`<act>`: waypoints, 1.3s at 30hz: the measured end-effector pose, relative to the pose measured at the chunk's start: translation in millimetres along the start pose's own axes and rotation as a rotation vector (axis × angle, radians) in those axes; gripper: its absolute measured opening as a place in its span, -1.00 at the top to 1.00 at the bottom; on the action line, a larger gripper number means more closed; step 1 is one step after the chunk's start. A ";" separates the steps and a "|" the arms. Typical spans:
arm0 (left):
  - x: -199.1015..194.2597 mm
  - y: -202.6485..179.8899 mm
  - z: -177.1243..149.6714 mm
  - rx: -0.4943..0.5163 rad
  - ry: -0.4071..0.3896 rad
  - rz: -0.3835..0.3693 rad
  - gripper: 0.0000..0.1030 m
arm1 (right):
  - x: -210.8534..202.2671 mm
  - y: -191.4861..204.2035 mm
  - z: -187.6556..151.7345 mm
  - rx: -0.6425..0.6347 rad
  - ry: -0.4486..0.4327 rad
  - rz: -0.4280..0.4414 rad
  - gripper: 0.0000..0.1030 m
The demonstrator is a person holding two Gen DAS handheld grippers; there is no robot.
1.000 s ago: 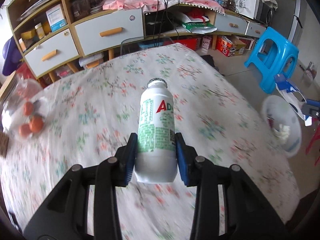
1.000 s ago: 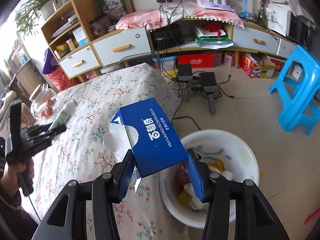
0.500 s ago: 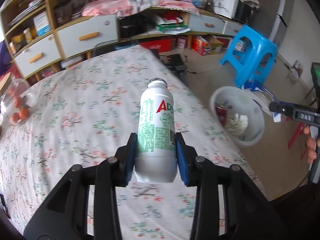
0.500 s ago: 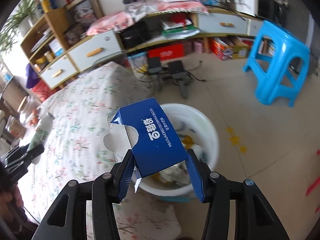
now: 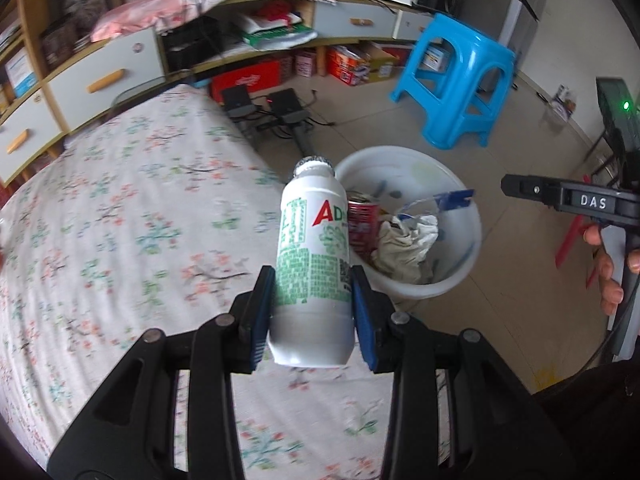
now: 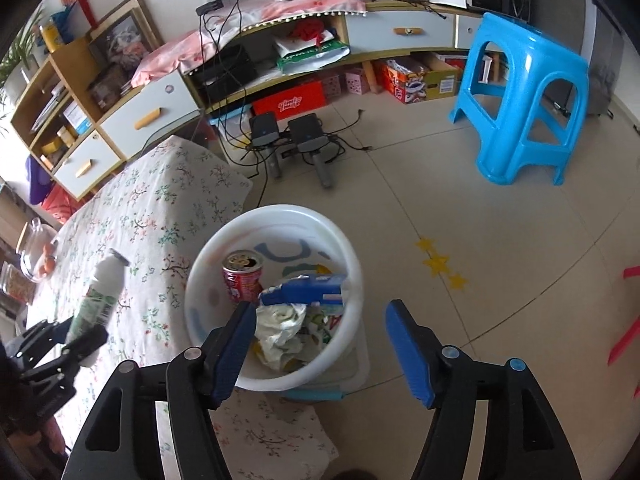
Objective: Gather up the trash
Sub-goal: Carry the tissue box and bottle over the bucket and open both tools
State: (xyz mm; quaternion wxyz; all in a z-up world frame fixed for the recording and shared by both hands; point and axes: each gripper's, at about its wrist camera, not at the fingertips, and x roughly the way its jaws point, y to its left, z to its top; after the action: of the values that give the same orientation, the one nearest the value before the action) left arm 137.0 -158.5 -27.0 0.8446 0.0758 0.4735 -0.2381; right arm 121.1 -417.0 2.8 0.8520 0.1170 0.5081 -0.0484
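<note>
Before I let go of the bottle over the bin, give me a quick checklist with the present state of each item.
1. White bottle clamped between the left gripper pads: ok.
2. Bottle over the white bin: not ok; in the right wrist view it is over the flowered tablecloth beside the bin.
3. Right gripper empty, jaws having just opened: ok.
4. Blue box inside the bin: ok.
5. Room left in the bin: ok; red can and crumpled paper sit below the rim.
6. Right gripper clear of the drop path: cannot tell.
</note>
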 end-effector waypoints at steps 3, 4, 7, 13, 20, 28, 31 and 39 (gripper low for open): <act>11.4 -14.5 3.7 0.014 0.016 -0.027 0.24 | -3.6 -9.0 -5.7 -0.005 0.000 -0.020 -0.35; 15.7 -19.4 4.9 0.017 0.022 -0.039 0.24 | -4.6 -12.1 -7.5 -0.005 0.000 -0.026 -0.35; 26.6 -32.6 7.1 0.037 0.033 -0.056 0.24 | -9.7 -25.4 -13.4 0.011 0.002 -0.043 -0.35; 42.8 -51.4 12.1 0.097 0.013 -0.092 0.24 | -21.9 -45.4 -14.5 0.054 -0.015 -0.054 -0.35; 35.7 -51.5 10.6 0.096 -0.044 -0.060 -0.69 | -29.2 -37.7 -12.8 0.032 -0.035 -0.061 -0.36; -13.8 -31.6 -3.4 0.035 -0.050 0.045 -0.93 | -40.3 -11.1 -12.4 0.028 -0.034 -0.068 -0.39; -38.3 -19.9 -12.7 -0.009 -0.084 0.091 -0.98 | -52.9 8.7 -15.6 -0.003 -0.052 -0.071 -0.40; -105.9 1.1 -49.2 -0.092 -0.122 0.175 -0.98 | -96.0 69.9 -51.9 -0.091 -0.101 -0.098 -0.62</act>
State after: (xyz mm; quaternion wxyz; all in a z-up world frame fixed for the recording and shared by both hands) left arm 53.5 -105.1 34.8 0.8919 0.0635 0.4234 -0.1456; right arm 44.9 -339.9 73.8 0.8775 0.0504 0.4714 -0.0724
